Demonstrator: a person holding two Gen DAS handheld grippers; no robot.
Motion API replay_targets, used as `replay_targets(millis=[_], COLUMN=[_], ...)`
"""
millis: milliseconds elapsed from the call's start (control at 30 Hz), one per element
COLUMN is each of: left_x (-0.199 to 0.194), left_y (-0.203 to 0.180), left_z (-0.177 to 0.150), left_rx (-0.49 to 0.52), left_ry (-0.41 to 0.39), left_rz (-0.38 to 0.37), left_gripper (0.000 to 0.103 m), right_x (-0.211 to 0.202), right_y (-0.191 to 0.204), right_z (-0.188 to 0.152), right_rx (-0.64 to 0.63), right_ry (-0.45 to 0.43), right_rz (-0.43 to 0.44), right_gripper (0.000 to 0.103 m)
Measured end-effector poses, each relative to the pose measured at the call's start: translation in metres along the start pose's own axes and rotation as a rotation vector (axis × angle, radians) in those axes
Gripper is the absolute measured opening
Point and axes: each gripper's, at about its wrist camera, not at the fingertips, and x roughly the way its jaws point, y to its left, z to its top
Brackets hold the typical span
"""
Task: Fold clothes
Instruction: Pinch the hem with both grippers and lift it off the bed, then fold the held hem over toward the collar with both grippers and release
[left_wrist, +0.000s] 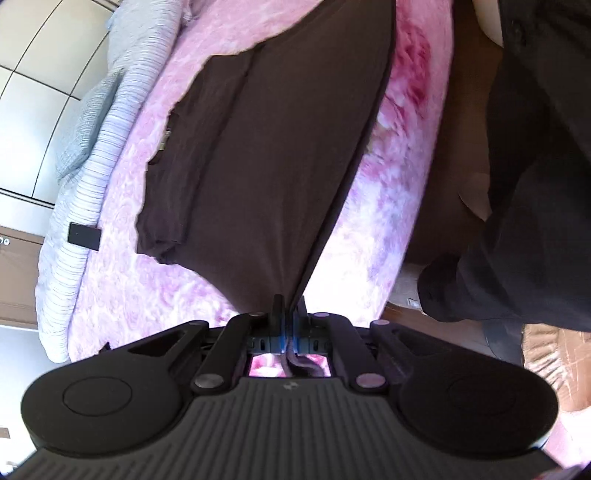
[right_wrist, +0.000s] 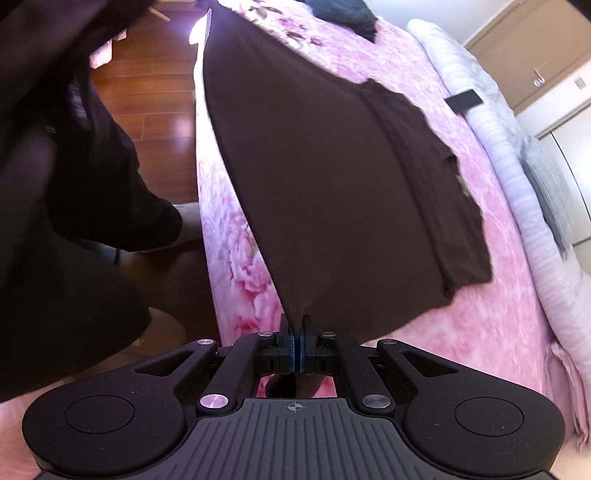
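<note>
A dark brown T-shirt (left_wrist: 258, 158) lies spread over a pink floral blanket (left_wrist: 155, 295) on a bed, its near hem lifted and pulled taut. My left gripper (left_wrist: 290, 308) is shut on one corner of the hem. My right gripper (right_wrist: 295, 325) is shut on the other hem corner of the same shirt (right_wrist: 332, 177). A short sleeve (right_wrist: 461, 236) lies flat on the blanket (right_wrist: 480, 325) in the right wrist view, and the other sleeve (left_wrist: 159, 240) shows in the left wrist view.
The person in dark clothes (right_wrist: 74, 166) stands beside the bed on a wooden floor (right_wrist: 147, 92). A white striped quilt (left_wrist: 96, 177) and grey pillow (left_wrist: 85, 129) lie at the head. A small black object (right_wrist: 463, 99) rests by the quilt. Dark clothing (right_wrist: 347, 13) lies on the far bed end.
</note>
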Motion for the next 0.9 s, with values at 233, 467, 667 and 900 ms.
replay_targets(millis=[233,467,667,900], left_x=[0.032,0.132,0.240,0.334], left_y=[0.120,0.266,0.346,0.400], left_z=[0.030,0.037,0.027,0.032], left_rx=[-0.013,-0.069,-0.060,-0.088], left_ry=[-0.044,-0.079,-0.082,-0.067], left_rz=[0.103,-0.038,-0.152,-0.252], left_gripper=[0.002,0.002,0.002,0.002], right_x=[-0.014,0.051,0.135,0.226], right_y=[-0.087,-0.212,-0.320,-0.402], right_z=[0.054,0.183,0.264,0.303], right_rx=[-0.039,-0.046,0.054,0.118], right_ry=[-0.082,-0.036,0.044,0.129], right_rz=[-0.076,-0.042,0.034,0.101], right_gripper=[0.002,0.002,0.002,0.002])
